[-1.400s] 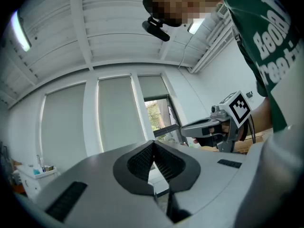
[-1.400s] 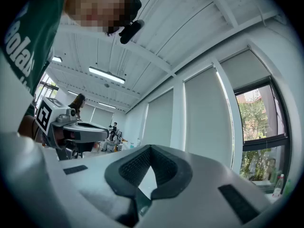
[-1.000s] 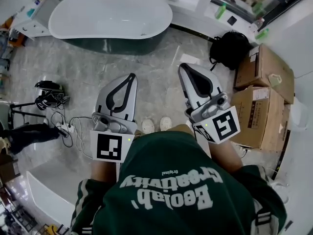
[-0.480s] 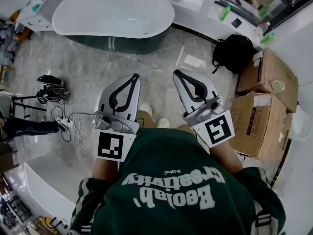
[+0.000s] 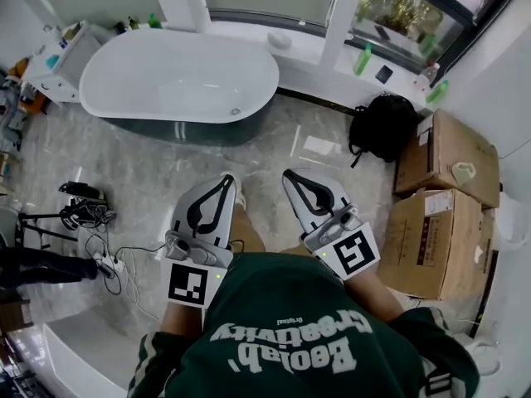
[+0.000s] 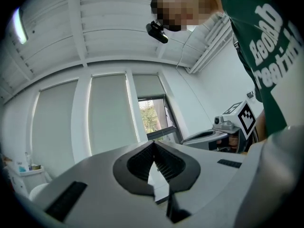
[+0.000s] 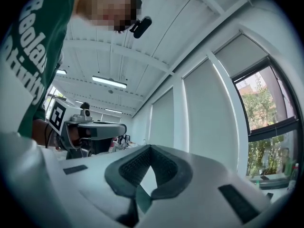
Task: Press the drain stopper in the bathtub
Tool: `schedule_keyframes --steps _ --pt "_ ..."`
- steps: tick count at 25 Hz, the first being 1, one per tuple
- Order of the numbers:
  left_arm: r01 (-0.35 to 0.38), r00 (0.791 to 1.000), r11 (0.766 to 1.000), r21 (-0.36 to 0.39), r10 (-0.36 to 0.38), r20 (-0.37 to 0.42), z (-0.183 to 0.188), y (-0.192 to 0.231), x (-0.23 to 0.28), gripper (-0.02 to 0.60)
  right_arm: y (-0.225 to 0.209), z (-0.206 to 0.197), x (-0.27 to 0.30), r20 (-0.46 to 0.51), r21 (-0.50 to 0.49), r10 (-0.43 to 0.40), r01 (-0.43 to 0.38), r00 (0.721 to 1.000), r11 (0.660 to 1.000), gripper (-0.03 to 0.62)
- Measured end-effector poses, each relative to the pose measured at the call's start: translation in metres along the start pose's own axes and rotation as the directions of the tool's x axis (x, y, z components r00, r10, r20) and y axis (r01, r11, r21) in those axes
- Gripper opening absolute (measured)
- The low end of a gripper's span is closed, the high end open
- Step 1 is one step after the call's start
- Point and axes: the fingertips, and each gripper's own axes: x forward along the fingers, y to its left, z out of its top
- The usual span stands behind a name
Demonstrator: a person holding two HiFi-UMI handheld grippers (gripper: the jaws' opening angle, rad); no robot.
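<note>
The drain stopper [image 5: 236,112] is a small round metallic dot on the bottom of the bathtub [image 5: 158,73], toward its right end. Both tongs are well short of it, held over the floor [image 5: 149,152] in front of the person's chest. The tub's dark outer wall lies between them and the stopper. The left tongs [image 5: 226,179] point toward the tub's right end. The right tongs [image 5: 290,175] sit near them, angled slightly left.

In each gripper view the tips meet. The left tongs [image 6: 153,141] and the right tongs [image 7: 150,147] are both closed and hold nothing. Behind the tips, ribbed black pads frame a teardrop-shaped gap.

The tub is a smooth, glossy white oval. The floor is grey marbled stone with a sheen. The tongs are pale grey moulded shells. A soft black backpack [image 5: 382,127] slumps by the wall, next to two brown cardboard boxes [image 5: 448,148].
</note>
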Motion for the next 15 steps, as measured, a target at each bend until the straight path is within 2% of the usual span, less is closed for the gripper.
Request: schedule_keyframes --steps 3,8,11,15 --pt "0.001 1.0 0.999 0.038 0.0 -0.01 -0.011 0.018 0.025 0.008 -0.022 -0.013 0.019 -0.033 -0.011 -0.011 0.01 0.999 1.0 0.011" --pt "0.036 0.999 0.999 0.017 -0.036 0.021 -0.025 0.06 0.072 0.008 -0.066 -0.02 0.069 -0.049 -0.02 -0.041 0.04 0.998 0.999 0.011" --pt "0.054 0.999 0.998 0.035 -0.054 0.008 -0.04 0.097 0.109 0.008 -0.094 -0.029 0.111 -0.067 -0.026 -0.058 0.057 0.996 0.998 0.011" --pt "0.073 0.997 0.997 0.007 -0.073 -0.025 -0.064 0.157 0.163 0.008 -0.131 -0.037 0.178 -0.078 -0.028 -0.064 0.061 0.995 0.998 0.011"
